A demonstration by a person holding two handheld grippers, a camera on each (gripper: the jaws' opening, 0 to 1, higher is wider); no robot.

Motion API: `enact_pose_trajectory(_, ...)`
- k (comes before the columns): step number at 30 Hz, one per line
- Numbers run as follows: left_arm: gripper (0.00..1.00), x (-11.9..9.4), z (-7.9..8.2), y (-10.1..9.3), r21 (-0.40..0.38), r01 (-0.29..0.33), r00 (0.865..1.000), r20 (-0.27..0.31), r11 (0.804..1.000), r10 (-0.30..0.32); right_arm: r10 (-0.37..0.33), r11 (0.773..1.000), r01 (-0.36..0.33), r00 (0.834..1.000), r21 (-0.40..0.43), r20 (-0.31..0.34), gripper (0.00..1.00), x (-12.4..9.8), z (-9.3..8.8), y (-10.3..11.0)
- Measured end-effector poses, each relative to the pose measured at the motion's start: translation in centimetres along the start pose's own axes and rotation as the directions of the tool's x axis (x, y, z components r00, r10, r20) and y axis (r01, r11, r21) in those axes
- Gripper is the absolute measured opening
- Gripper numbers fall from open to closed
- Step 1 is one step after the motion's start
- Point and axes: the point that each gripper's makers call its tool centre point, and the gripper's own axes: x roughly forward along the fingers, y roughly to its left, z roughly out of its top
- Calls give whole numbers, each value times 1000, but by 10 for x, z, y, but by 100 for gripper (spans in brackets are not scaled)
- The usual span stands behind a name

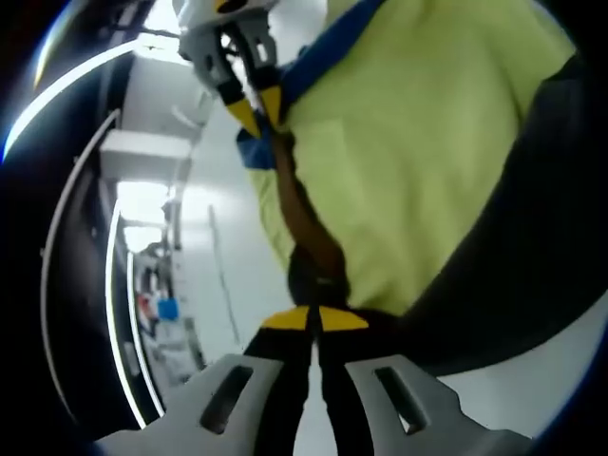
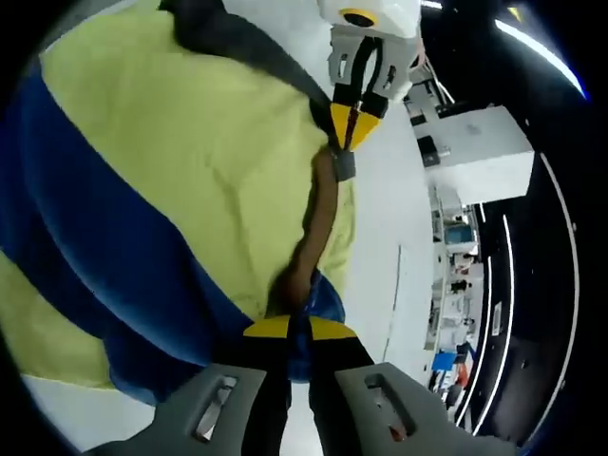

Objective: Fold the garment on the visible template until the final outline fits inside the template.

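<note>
Left gripper (image 1: pixel 314 318) clenched on the garment (image 1: pixel 418 142) hem; right gripper (image 2: pixel 299 328) clamped on the same yellow-green, blue-banded garment's edge. Garment hangs stretched between both, off the white table (image 1: pixel 532 389). No readable labels or writing.

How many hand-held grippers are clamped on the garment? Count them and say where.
2. The left hand-held gripper pinches the garment at one end of its bunched edge; the right hand-held gripper pinches the other end. Each is seen at the top of the other's view.
</note>
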Motion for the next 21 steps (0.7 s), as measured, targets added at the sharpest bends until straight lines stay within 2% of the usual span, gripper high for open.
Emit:
enact_pose_trajectory(2,0,-1,0,3,-22,-9,1000,6,1000,9,7,998,-8,1000,69,21,2,0,2,0)
enact_pose_trajectory(4,0,-2,0,9,-94,-25,999,20,995,27,-12,984,5,999,176,40,2,0,1,-6)
enact_pose_trajectory(6,0,1,-5,12,-157,-20,1000,14,987,22,-35,950,12,997,312,68,2,-1,1,-16)
enact_pose_trajectory(7,0,1,-6,14,-193,-20,999,20,981,24,-53,923,18,995,384,80,2,-2,-1,-24)
enact_pose_trajectory(8,0,1,-4,18,-208,-30,999,30,978,37,-70,906,28,994,423,84,2,-2,-2,-29)
enact_pose_trajectory(10,0,-2,5,24,-210,-34,996,73,977,50,-103,857,38,990,514,98,2,-2,-4,-42)
enact_pose_trajectory(11,0,-3,5,25,-213,-39,996,64,976,54,-114,835,41,989,549,99,2,-2,-7,-46)
enact_pose_trajectory(12,0,-4,8,27,-213,-41,996,73,976,57,-124,800,40,987,599,100,2,0,-10,-51)
enact_pose_trajectory(13,0,-5,10,28,-209,-45,995,79,977,62,-134,778,46,987,626,94,2,1,-13,-55)
enact_pose_trajectory(14,0,-6,13,31,-202,-58,993,85,978,76,-146,745,51,985,665,89,2,3,-18,-60)
enact_pose_trajectory(15,0,-7,14,33,-205,-60,993,85,977,79,-148,735,52,985,676,85,2,4,-20,-61)
enact_pose_trajectory(16,0,-9,19,37,-218,-68,991,98,974,91,-159,702,60,985,709,74,2,7,-25,-65)
enact_pose_trajectory(20,0,-15,32,41,-200,-73,986,129,977,101,-171,622,71,984,779,47,2,16,-38,-74)
enact_pose_trajectory(21,0,-15,36,40,-203,-56,987,139,978,86,-176,583,70,983,809,42,2,18,-40,-76)
